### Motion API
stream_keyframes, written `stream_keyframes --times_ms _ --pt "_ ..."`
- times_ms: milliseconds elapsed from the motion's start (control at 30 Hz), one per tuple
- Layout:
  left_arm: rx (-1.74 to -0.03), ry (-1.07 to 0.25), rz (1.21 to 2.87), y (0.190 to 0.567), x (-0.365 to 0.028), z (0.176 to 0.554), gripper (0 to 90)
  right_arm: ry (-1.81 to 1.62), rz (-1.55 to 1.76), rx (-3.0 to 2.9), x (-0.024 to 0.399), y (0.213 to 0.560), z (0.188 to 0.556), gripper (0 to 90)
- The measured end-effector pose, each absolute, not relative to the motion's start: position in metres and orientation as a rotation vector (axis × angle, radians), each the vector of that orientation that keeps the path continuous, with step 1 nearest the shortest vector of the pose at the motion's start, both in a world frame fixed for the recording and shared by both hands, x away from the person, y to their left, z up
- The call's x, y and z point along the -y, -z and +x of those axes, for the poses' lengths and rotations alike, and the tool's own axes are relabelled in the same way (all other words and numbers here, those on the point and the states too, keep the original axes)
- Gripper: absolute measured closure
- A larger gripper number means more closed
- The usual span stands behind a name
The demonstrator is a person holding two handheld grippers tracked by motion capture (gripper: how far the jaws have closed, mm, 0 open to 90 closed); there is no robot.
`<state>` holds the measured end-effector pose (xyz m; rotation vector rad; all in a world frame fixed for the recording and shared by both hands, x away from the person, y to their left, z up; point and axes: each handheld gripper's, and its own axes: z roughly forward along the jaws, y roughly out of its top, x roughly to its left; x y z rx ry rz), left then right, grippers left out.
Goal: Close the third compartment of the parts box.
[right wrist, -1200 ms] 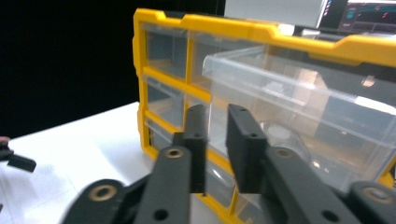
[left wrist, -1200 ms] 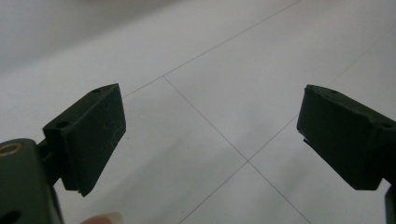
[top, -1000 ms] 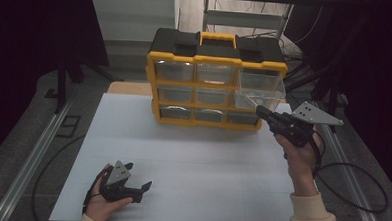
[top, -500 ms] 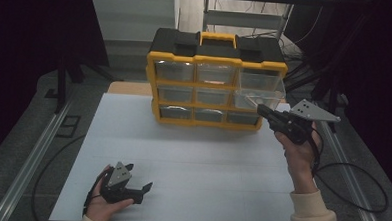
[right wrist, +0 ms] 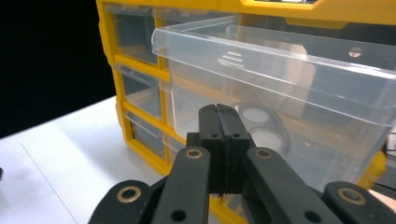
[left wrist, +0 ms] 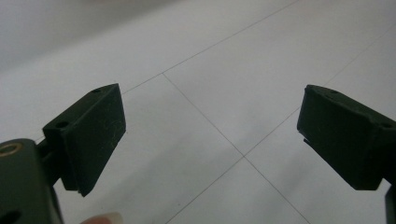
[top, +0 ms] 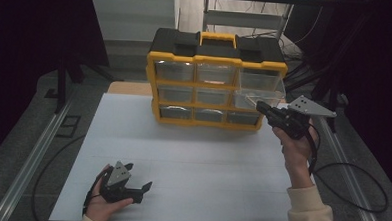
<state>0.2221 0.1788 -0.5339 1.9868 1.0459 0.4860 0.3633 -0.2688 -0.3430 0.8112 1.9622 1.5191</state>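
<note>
A: Right gripper (top: 262, 109)?
B: Jaws pressed together, nothing between, tip at front of the pulled-out clear plastic drawer (right wrist: 280, 88) in yellow-framed organiser w/ black top (top: 215, 76), right column, mid row.
A: Left gripper (top: 138, 184)?
B: Wide apart, nothing held, low on white table (top: 207, 161).

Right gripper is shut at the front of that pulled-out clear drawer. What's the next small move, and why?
Probably open the right gripper: its jaws are pressed together with nothing between them, tips at the front wall of the clear drawer, which sticks out of the yellow organizer. A roll of tape lies inside, so opening comes before reaching over the rim. The left gripper rests open on the table.
</note>
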Motion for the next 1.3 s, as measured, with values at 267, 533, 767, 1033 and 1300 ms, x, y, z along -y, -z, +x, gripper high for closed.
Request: stream_keyframes --times_ms 267,533,767,1033,1300 --pt "-1.048 -0.485 1.986 0.534 -0.179 0.222 8.5 -1.517 0.832 -1.953 0.267 0.346 0.37 89.8" --pt "-1.045 -0.487 1.988 0.534 -0.179 0.222 8.5 -1.528 0.835 -1.95 0.267 0.346 0.372 89.8" --pt "-1.044 -0.486 1.989 0.534 -0.178 0.222 8.5 -1.517 0.834 -1.942 0.266 0.346 0.374 89.7" --pt "-1.045 -0.48 1.992 0.534 -0.178 0.222 8.5 -1.513 0.839 -1.937 0.264 0.346 0.378 89.7" --pt "-1.042 -0.476 1.995 0.534 -0.177 0.222 8.5 -1.483 0.843 -1.928 0.262 0.344 0.384 89.7"
